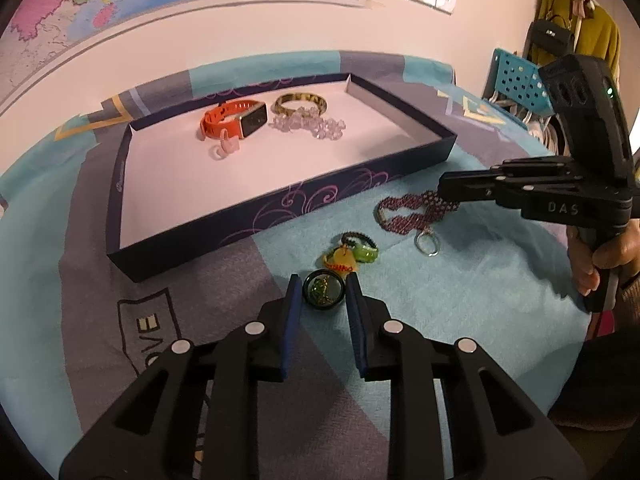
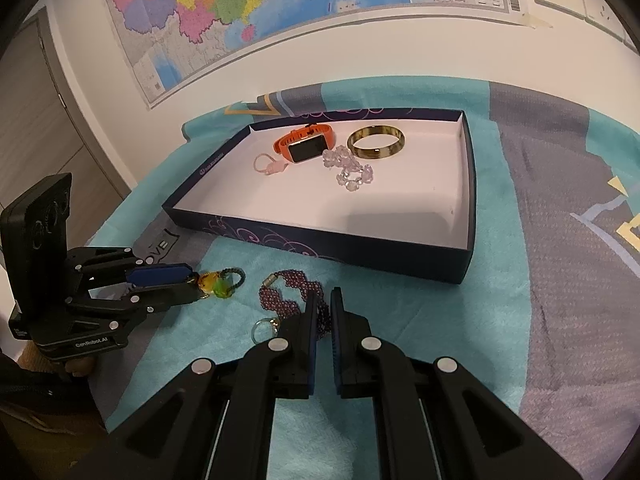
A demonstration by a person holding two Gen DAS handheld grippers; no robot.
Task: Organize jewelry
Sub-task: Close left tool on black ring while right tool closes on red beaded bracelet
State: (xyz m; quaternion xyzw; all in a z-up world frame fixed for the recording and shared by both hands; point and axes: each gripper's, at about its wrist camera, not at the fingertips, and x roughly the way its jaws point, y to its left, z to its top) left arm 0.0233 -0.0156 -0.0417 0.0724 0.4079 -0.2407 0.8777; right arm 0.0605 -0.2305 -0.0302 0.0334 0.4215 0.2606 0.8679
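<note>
Jewelry tray point(image 1: 360, 184) beyond locket point(image 1: 322, 291), charms point(image 1: 348, 254), beaded bracelet point(image 1: 404, 214)

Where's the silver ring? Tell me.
In the right wrist view, the silver ring lies on the blue cloth, left of the right gripper, beside the purple beaded bracelet.

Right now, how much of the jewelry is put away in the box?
Four pieces already lie in the box: the orange watch, gold bangle, clear bead bracelet and pink ring. In hand: the left gripper is around the round dark locket, and the right gripper is shut on the purple beaded bracelet. Left on the cloth: the silver ring and yellow-green charms.
</note>
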